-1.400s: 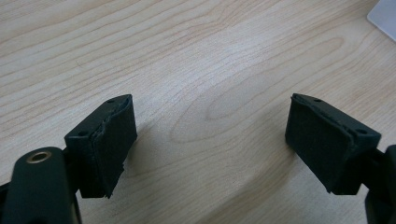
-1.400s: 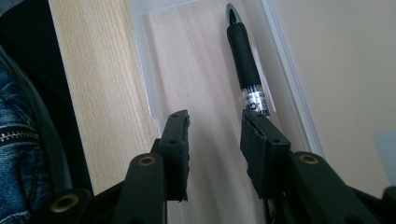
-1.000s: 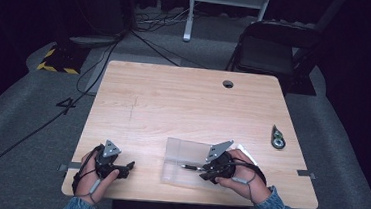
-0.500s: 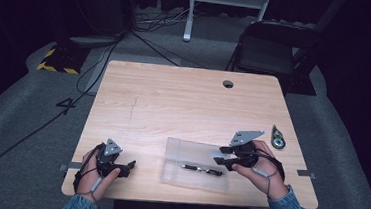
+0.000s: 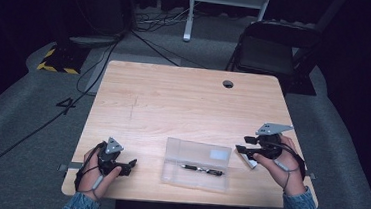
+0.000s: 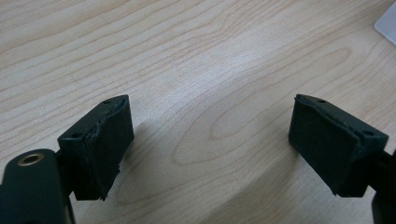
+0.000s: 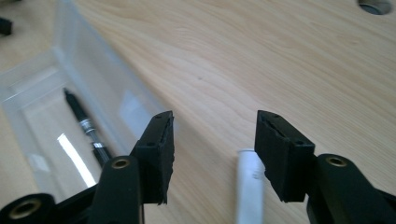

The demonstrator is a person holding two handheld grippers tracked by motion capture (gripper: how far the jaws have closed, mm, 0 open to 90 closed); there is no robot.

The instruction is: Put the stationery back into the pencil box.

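Right gripper (image 5: 244, 145) now off the clear box (image 5: 197, 163), jaws just spreading, empty; left gripper (image 5: 129, 164) spread.

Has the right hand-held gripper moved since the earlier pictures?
Yes. The right hand-held gripper has left the clear box and gone rightward toward the table's right edge, its jaws opening, over a white pen.
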